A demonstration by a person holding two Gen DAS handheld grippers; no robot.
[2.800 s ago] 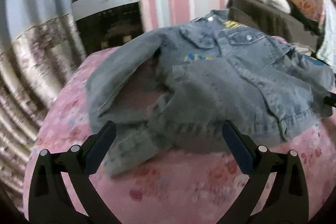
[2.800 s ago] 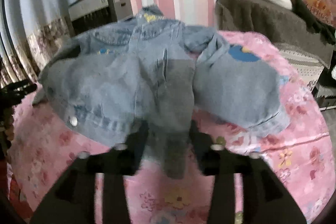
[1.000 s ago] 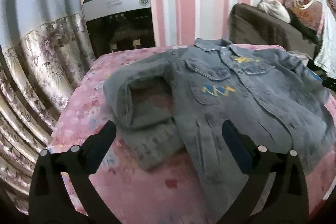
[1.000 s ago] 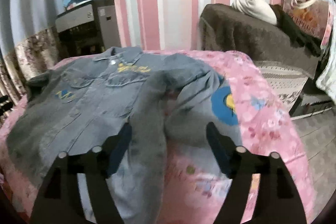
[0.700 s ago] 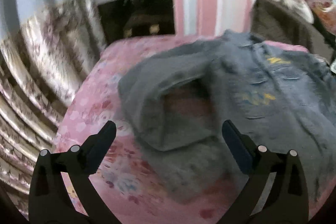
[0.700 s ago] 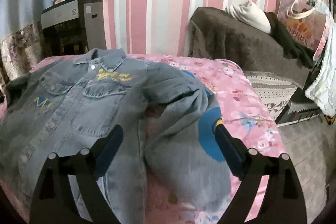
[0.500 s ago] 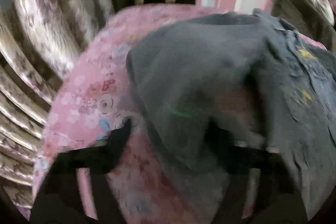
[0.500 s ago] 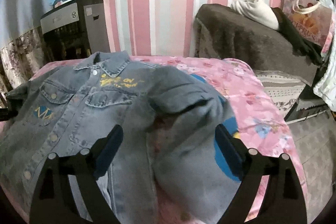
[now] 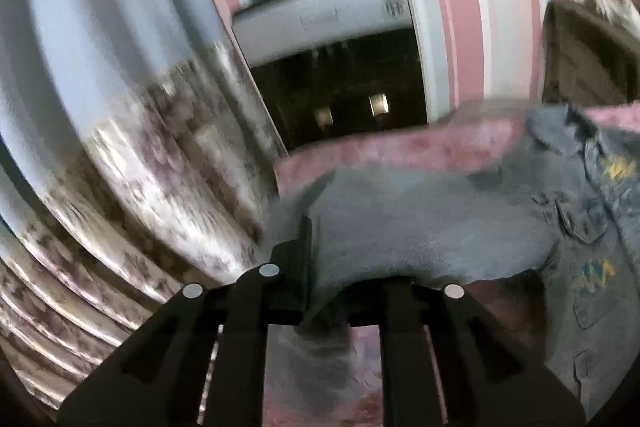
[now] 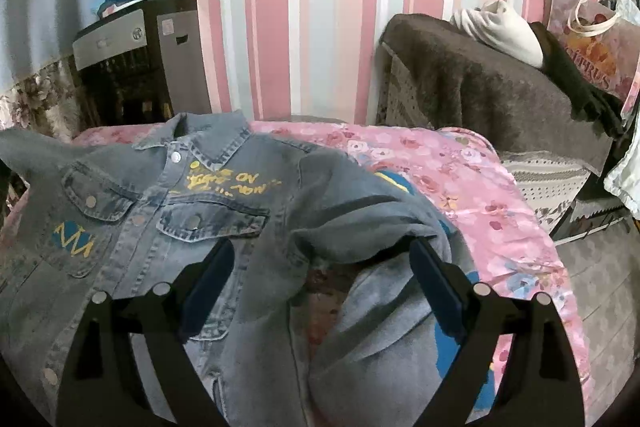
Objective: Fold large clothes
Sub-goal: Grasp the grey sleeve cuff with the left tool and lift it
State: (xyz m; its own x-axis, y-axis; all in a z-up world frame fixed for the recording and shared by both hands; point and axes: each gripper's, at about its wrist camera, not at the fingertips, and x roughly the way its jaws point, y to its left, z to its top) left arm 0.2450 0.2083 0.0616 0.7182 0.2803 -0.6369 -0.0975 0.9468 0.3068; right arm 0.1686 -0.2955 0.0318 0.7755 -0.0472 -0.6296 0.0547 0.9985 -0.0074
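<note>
I had the left gripper (image 9: 320, 291) clamped on the denim jacket's (image 10: 168, 227) sleeve (image 9: 420, 227), right gripper (image 10: 320, 283) wide open, so next I figured fold that sleeve across.

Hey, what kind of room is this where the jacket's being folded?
Probably a home bedroom. A blue denim jacket lies on a bed with a pink floral sheet, backed by pink-and-white striped wallpaper, beside a brown blanket-draped piece of furniture piled with clothes.

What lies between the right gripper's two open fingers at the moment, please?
In the right wrist view, the right gripper is open over the denim jacket: its crumpled sleeve bridges the gap, with a patch of pink bedspread showing beneath.
</note>
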